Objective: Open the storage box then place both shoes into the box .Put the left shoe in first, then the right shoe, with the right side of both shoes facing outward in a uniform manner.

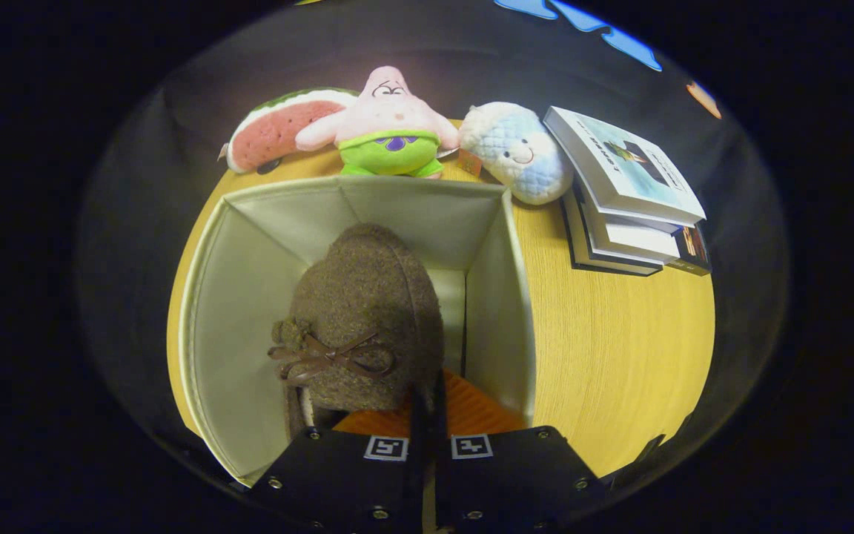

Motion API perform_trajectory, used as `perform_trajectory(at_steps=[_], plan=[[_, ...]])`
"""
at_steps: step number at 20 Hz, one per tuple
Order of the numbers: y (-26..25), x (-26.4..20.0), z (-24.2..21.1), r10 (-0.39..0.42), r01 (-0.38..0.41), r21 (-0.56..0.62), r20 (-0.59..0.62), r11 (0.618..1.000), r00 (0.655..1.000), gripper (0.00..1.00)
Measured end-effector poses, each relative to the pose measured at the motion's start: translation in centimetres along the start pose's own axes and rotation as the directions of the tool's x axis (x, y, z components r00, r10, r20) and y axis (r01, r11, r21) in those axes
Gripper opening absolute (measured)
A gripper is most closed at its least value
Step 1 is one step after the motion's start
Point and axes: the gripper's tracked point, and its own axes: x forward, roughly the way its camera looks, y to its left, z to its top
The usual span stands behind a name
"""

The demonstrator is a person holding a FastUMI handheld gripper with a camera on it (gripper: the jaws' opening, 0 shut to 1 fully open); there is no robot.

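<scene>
I am looking down from the gripper (427, 415) onto a round yellow wooden table (620, 348). Furthest left, at the table's far edge, lies a watermelon-slice plush (275, 133). Just beside it sits a pink starfish plush (386, 119) in green shorts, leaning against the dark wall.

Below these two toys, nearer me, stands the storage box (249, 297), a pale fabric cube. Its top is open, so I judge the opening step is done. Its walls fall away steeply beneath me, which tells me I am holding the gripper above the box and pointing down into it.

Inside the box hangs a brown felt shoe (364, 304) with a thin leather bow (330, 357) on top. Its toe points down towards the box floor. The heel end is nearest me, and the gripper's fingers are drawn close together on the heel rim, so I judge they are pinching the shoe there. I am lowering it toe first, probably so that it slips between the walls. I cannot tell whether it is the left or the right shoe, and no second shoe shows in the box.

Right of the box rests a white and pale blue round plush (520, 152), then a stack of books (631, 200).
</scene>
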Motion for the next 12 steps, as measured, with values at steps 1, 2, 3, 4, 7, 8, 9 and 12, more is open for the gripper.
perform_trajectory(at_steps=[1, 2, 3, 4, 7, 8, 9, 12], plan=[[0.1, 0.1, 0.0, 0.000, 0.000, -0.017, -0.003, 1.000, 1.000, 0.07], [0.1, 0.1, 0.0, 0.008, -0.008, -0.021, -0.001, 1.000, 1.000, 0.07], [0.2, 0.0, -0.1, 0.020, -0.020, -0.020, -0.005, 1.000, 1.000, 0.07], [0.4, -0.4, -0.2, 0.042, -0.042, -0.016, -0.014, 0.999, 0.999, 0.07], [0.6, -1.8, -0.3, 0.075, -0.075, -0.030, -0.005, 0.997, 0.997, 0.17], [0.5, -2.4, -0.6, 0.084, -0.085, -0.036, -0.007, 0.996, 0.996, 0.18], [0.7, -2.9, -0.8, 0.104, -0.104, -0.035, -0.006, 0.994, 0.995, 0.19], [0.2, -4.0, -0.7, 0.137, -0.136, -0.021, 0.017, 0.990, 0.990, 0.19]])
